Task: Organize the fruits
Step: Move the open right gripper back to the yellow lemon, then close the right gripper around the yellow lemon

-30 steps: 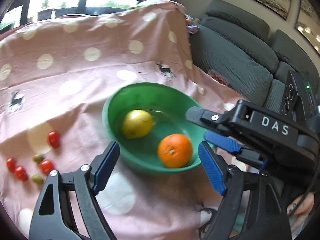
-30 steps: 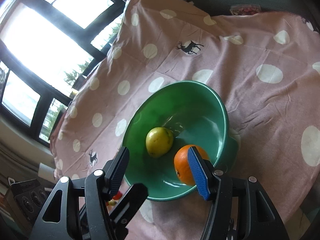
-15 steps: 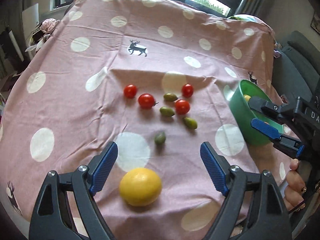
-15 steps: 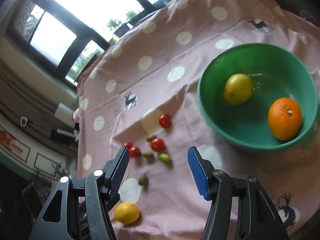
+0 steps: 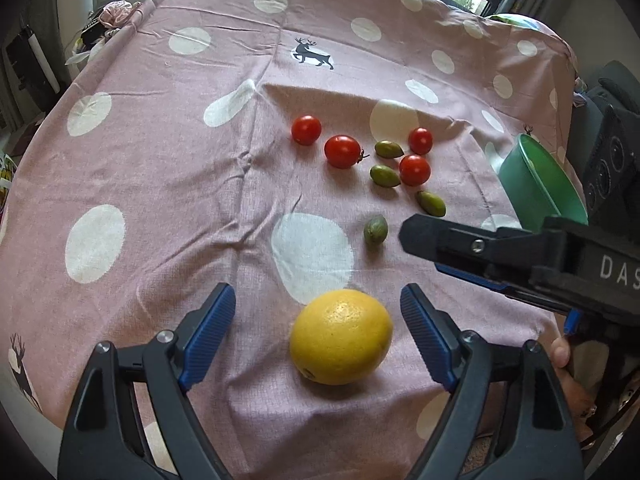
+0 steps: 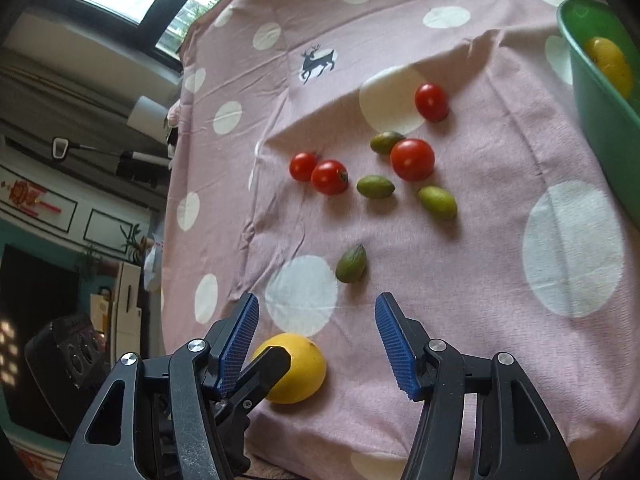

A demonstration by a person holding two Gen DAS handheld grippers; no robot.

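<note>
Pink cloth [image 5: 160, 168] with white dots and deer prints covers the worktop and carries everything, apart from what is in the bowl. At three o'clock in the left wrist view the green bowl [image 5: 536, 184] stands near the cloth's edge; in the right wrist view it sits at one o'clock and already holds a yellow fruit [image 6: 608, 62], so part of the sorting looks done.

Next in size, the lemon [image 5: 340, 336] lies loose on the cloth at six o'clock, between the spread fingers of the left gripper [image 5: 316, 316], which do not touch it. The right gripper [image 6: 316, 332] hovers just beside, fingers parted about halfway with nothing between them, pointing toward the small fruit.

Four red tomatoes [image 5: 342, 152] are scattered toward twelve o'clock of the lemon, well apart from the bowl. Among them lie three green olive-like fruits [image 5: 385, 176], with a fourth, darker one [image 5: 375, 230] alone, nearer the lemon.

Judging by this layout, most of the job remains: the lemon seems next for the left gripper, and all eight small fruits are yet to be gathered.
</note>
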